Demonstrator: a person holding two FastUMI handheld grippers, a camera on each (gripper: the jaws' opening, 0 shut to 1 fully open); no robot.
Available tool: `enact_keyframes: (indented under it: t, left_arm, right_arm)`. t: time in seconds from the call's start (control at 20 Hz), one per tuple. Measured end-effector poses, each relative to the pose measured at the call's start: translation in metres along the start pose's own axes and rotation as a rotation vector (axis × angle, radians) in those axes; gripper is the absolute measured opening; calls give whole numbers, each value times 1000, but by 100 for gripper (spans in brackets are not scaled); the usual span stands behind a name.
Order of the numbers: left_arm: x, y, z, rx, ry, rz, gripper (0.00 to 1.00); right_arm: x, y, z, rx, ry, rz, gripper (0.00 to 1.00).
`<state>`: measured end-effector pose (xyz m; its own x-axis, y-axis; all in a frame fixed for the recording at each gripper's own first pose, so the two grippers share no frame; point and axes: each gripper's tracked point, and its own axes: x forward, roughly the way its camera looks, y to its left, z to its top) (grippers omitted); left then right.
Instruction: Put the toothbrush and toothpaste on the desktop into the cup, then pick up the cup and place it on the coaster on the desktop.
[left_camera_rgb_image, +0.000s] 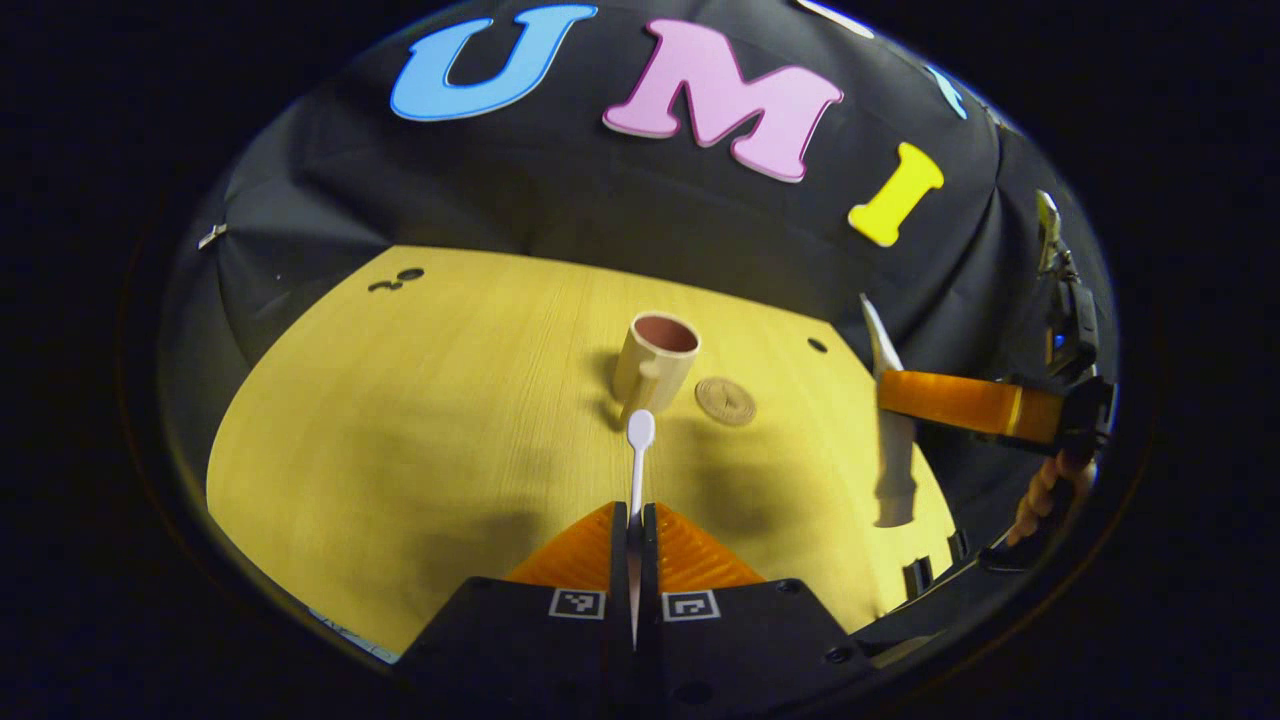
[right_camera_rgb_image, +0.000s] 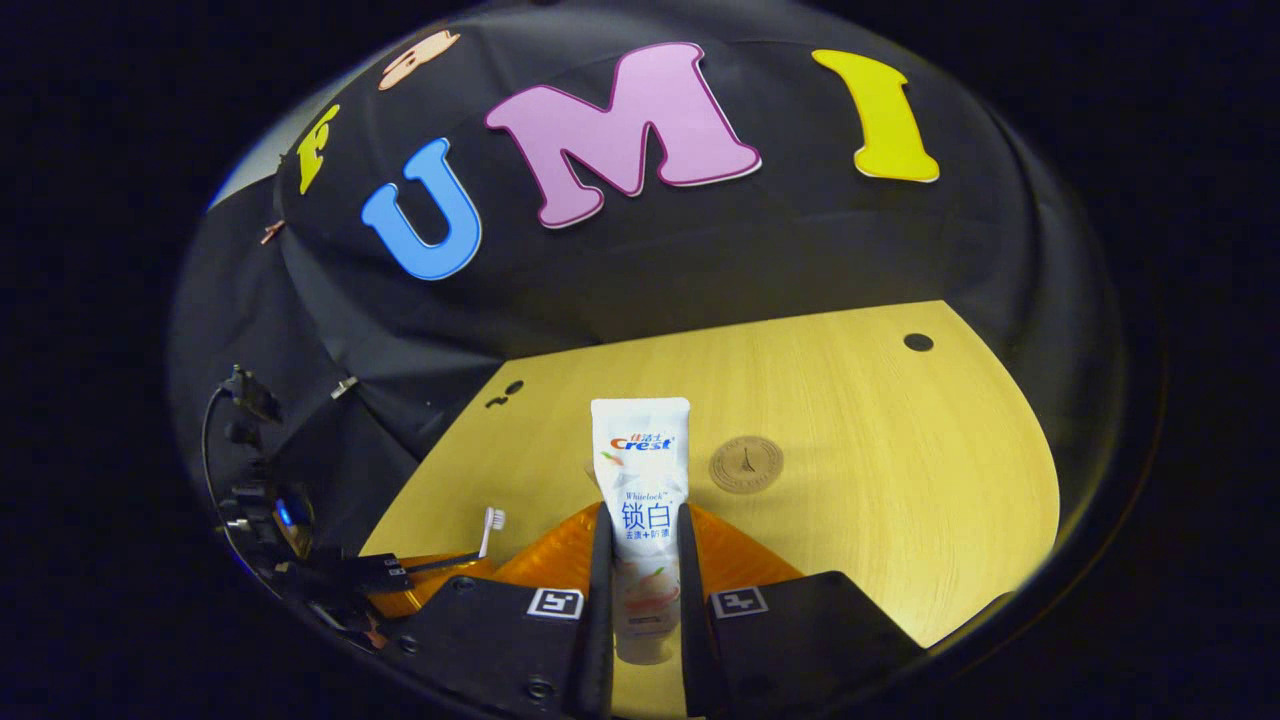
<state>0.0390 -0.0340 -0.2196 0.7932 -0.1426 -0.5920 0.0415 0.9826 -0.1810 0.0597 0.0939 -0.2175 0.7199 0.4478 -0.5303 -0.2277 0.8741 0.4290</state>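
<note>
- Left claw (left_camera_rgb_image: 634, 530): closed narrow on the thin white plastic toothbrush (left_camera_rgb_image: 639, 455), which juts forward above the worktop, aimed at the beige ceramic cup with a reddish inside (left_camera_rgb_image: 657, 364).
- Right claw (right_camera_rgb_image: 642, 560): clamped on the white toothpaste tube with printed label (right_camera_rgb_image: 641, 480), held upright and clear of the worktop; in the left gripper view the tube hangs to the right of the cup.
- Cup stands upright on the worktop, just beside the round tan coaster (left_camera_rgb_image: 726, 401) (not on it).
- Risk: the toothbrush is gripped at one end only; it is likely to swivel between the fingers and miss the cup mouth.
- Risk: a nudge to the rim or handle could tip the light-looking cup, or slide it onto the coaster too soon.
- Risk: both claws converging on one opening may collide.
- Surface: pale yellow wood-grain worktop (right_camera_rgb_image: 900, 480), smooth, with small dark holes; likely offers little grip.
- Room: black cloth booth wall (left_camera_rgb_image: 560, 200) close behind the worktop.
</note>
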Motion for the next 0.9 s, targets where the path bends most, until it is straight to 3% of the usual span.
enact_keyframes:
  t: [0.5,0.9]
  left_arm:
    - [-9,-21,83,-3,-156,-85,6]
    - [10,-25,123,-17,-254,-137,6]
  right_arm:
    - [68,26,83,-7,-145,86,31]
    - [140,33,109,59,-213,146,31]
